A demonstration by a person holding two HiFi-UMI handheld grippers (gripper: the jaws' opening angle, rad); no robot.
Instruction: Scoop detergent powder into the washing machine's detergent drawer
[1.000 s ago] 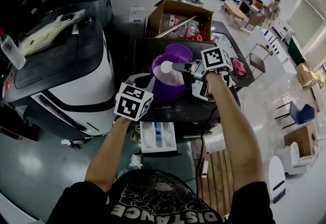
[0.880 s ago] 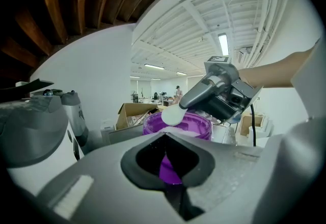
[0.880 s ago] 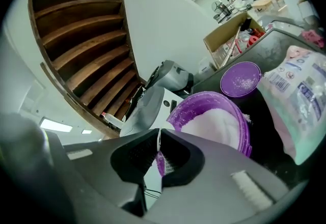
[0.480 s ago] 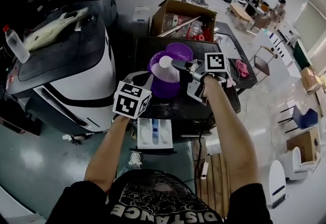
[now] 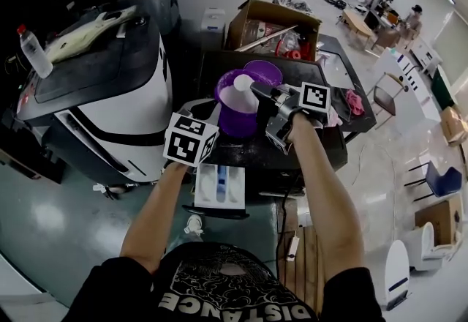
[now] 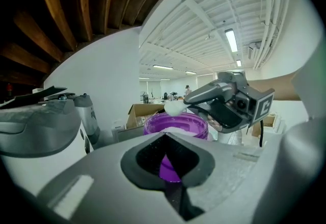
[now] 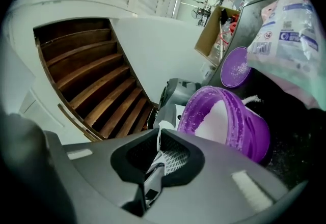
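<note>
Above the open purple tub, part full of white detergent powder and standing on the dark counter, the right tongs are clamped on the white handle of a scoop. Its bowl carries a rounded heap of the same powder. It hangs over the tub's mouth, a sensible place: whatever slides off drops back inside and not onto the counter. The tub's lid lies just behind, out of the scoop's path.

The left tongs are pressed together with nothing between them and point at the tub's near wall from close by. I judge they are there to steady it, though whether they touch it cannot be told.

The detergent drawer stands pulled out below the counter's front edge, near the person's body, its compartments open to the top. The load has yet to reach it, so the scoop will need keeping level on the way over and down.
</note>
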